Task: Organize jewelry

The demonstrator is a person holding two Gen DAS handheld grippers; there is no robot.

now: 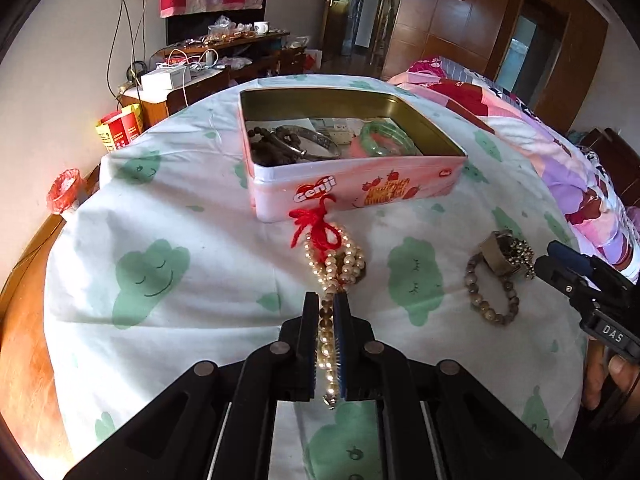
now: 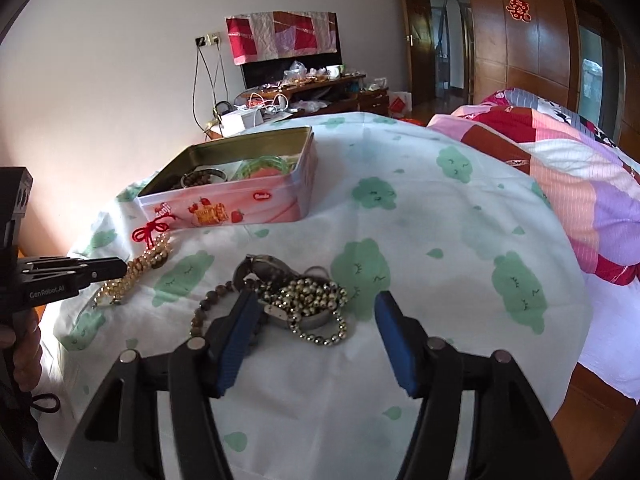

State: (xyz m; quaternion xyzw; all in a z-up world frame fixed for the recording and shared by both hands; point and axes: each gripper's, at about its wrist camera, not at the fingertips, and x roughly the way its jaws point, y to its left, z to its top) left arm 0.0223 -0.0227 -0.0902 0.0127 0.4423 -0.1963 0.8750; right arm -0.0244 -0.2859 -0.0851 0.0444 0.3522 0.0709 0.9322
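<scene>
My left gripper (image 1: 325,312) is shut on a strand of cream pearls (image 1: 336,264) tied with red yarn; the rest of it lies on the sheet in front of the pink Genji tin (image 1: 352,190). The tin holds dark beads (image 1: 264,148), a silver bangle (image 1: 308,140) and a green bangle (image 1: 384,138). My right gripper (image 2: 316,304) stands open over a heap of a metal bead chain (image 2: 312,296) and a watch (image 2: 264,266), its pads clear of them. A brown bead bracelet (image 2: 200,312) lies by its left finger. The left gripper (image 2: 116,268) also shows there, on the pearls (image 2: 136,272).
The white sheet with green clouds (image 2: 440,240) covers the bed. A patchwork quilt (image 2: 560,168) is bunched at the right. The wooden bed edge (image 1: 24,320) runs along the left, and a cluttered desk (image 1: 224,52) stands beyond the bed.
</scene>
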